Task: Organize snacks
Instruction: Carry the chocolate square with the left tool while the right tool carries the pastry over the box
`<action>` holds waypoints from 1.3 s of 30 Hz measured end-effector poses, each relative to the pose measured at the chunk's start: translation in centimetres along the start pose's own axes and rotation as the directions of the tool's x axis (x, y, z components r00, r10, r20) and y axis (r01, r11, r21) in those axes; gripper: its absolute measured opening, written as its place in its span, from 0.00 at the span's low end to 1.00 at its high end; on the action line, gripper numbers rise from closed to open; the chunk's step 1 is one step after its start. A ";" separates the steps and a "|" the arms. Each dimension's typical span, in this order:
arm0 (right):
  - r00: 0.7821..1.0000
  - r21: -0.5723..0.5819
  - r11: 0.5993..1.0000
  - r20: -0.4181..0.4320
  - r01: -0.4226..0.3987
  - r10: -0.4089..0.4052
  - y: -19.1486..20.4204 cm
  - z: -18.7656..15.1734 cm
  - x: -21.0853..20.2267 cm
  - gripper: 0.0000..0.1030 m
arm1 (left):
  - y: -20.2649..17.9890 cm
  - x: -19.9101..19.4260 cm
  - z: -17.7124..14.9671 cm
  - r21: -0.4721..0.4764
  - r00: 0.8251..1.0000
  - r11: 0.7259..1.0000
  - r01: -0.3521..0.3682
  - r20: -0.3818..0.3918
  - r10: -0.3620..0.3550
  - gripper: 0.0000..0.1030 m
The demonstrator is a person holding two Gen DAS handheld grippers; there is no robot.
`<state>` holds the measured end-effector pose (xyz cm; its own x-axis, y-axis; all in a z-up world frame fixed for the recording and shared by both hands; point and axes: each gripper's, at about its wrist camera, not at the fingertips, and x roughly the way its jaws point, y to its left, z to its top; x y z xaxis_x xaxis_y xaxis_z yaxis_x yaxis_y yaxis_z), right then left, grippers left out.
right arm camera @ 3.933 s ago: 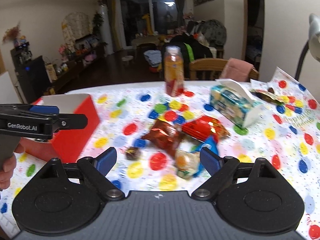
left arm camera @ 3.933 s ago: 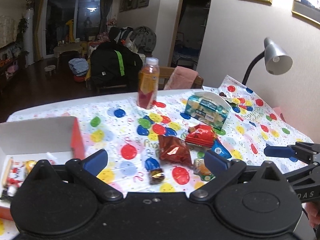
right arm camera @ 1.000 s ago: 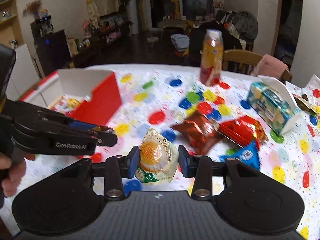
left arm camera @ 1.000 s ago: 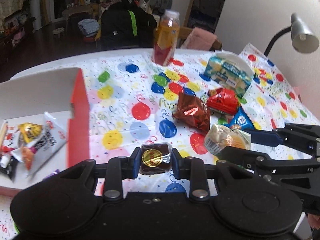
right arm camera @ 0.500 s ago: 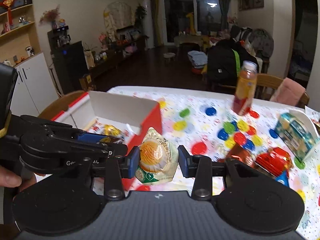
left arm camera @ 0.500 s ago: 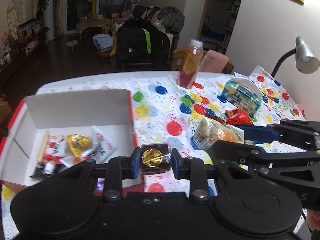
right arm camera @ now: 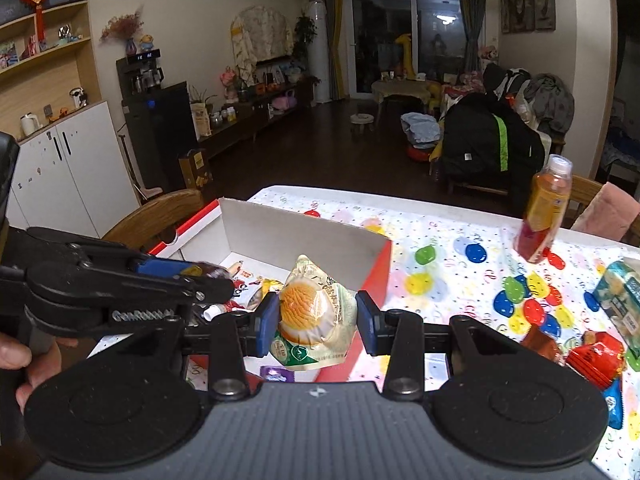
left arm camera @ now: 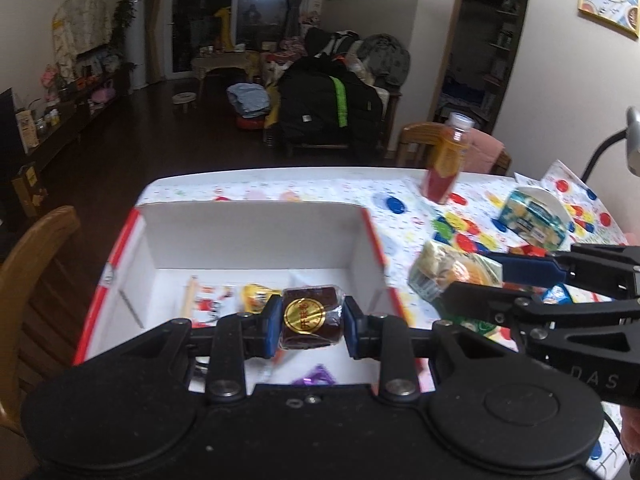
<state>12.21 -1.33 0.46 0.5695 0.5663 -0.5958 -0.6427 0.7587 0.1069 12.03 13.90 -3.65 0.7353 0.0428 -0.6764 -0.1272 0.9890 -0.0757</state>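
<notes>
Several snacks already in box (left arm camera: 256, 236). Left gripper (left arm camera: 310, 323) clamping brown cake (left arm camera: 311, 318), right gripper (right arm camera: 316, 317) clamping bun packet (right arm camera: 314, 316). More packets (right arm camera: 596, 356) at 3 o'clock, unsorted.

Matt white cardboard box (left arm camera: 256, 236) with glossy red outer walls; glossy clear-film brown cake packet (left arm camera: 310, 317) with a gold foil seal; shiny plastic bun wrapper (right arm camera: 316, 316); matt black plastic left claw (left arm camera: 310, 324); printed, smooth tablecloth (right arm camera: 460, 276); varnished wooden chair (left arm camera: 36, 248).
</notes>
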 end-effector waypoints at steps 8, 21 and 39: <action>0.998 -0.007 1.000 -0.063 0.020 -0.020 1.2 0.6 3.8 0.39 | 5.2 2.0 1.0 -0.043 0.996 0.995 -0.094 -0.017 0.093 0.28; 0.988 -0.048 0.998 -0.145 0.040 -0.047 2.6 2.1 11.0 0.39 | 9.8 6.8 2.3 -0.052 0.987 0.989 -0.141 -0.090 0.136 0.28; 0.963 -0.034 0.999 -0.269 0.015 -0.024 2.2 2.0 17.6 0.39 | 8.7 13.1 1.5 0.008 0.973 0.996 -0.088 -0.212 0.088 0.28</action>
<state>21.85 10.92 -8.25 0.4255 0.4408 -0.7903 -0.6511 0.7557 0.0709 21.56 23.24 -12.04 0.5630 0.0982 -0.8206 -0.1860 0.9825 -0.0100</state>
